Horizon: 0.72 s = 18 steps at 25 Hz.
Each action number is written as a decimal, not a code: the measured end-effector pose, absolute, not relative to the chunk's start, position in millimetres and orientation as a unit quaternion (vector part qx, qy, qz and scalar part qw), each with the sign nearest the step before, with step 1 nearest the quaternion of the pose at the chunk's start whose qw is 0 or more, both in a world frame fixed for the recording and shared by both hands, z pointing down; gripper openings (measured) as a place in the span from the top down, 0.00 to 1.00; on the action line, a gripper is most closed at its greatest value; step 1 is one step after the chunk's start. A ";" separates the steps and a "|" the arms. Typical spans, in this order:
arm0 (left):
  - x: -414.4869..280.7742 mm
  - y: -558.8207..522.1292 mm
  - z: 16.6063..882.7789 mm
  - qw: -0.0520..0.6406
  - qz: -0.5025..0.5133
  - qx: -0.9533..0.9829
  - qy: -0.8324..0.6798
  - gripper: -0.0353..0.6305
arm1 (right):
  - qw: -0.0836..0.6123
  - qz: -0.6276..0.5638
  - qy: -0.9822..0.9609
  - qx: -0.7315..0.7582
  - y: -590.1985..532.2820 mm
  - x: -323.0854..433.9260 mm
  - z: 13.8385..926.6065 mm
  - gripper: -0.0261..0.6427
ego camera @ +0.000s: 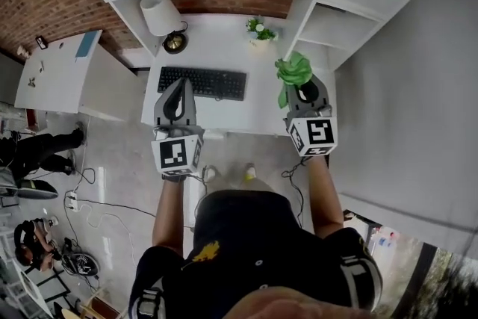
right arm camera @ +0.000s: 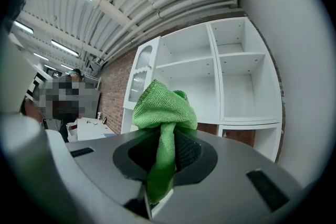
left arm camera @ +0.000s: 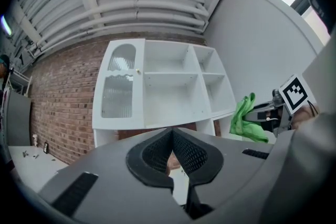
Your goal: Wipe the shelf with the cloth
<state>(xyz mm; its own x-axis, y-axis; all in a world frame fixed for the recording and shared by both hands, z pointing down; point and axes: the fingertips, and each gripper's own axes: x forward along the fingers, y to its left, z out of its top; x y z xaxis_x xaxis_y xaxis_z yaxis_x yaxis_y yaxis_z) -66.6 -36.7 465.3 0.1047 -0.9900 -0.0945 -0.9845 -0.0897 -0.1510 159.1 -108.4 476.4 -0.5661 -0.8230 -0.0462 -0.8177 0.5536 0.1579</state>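
step: approach, cloth (right arm camera: 163, 105) pinched in right gripper (right arm camera: 167, 136) fingers, centre frame, shelf (right arm camera: 239, 86) upper right looks untouched | left gripper (left arm camera: 172, 136) fingers pressed together, empty | next: probably reach up, press the cloth flat, swipe

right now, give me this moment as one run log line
left tool: shut, empty | right tool: shut on green cloth | shelf: not yet touched

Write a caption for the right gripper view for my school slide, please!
The right gripper pinches a bunched green cloth, raised toward the white shelf by the brick wall.
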 end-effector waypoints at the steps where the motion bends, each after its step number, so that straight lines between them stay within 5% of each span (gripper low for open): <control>1: -66.2 -38.7 466.6 0.089 -0.018 -0.740 0.666 0.92 | 0.015 -0.087 -0.879 0.468 -107.6 159.4 475.4 0.90; 11: -88.9 -46.2 473.7 0.087 -0.006 -0.758 0.647 0.92 | 0.005 -0.072 -0.844 0.531 -90.8 167.2 497.3 0.90; 18: -164.1 -42.2 479.4 0.085 -0.024 -0.730 0.678 0.92 | 0.013 -0.106 -0.837 0.537 -87.7 158.5 476.3 0.90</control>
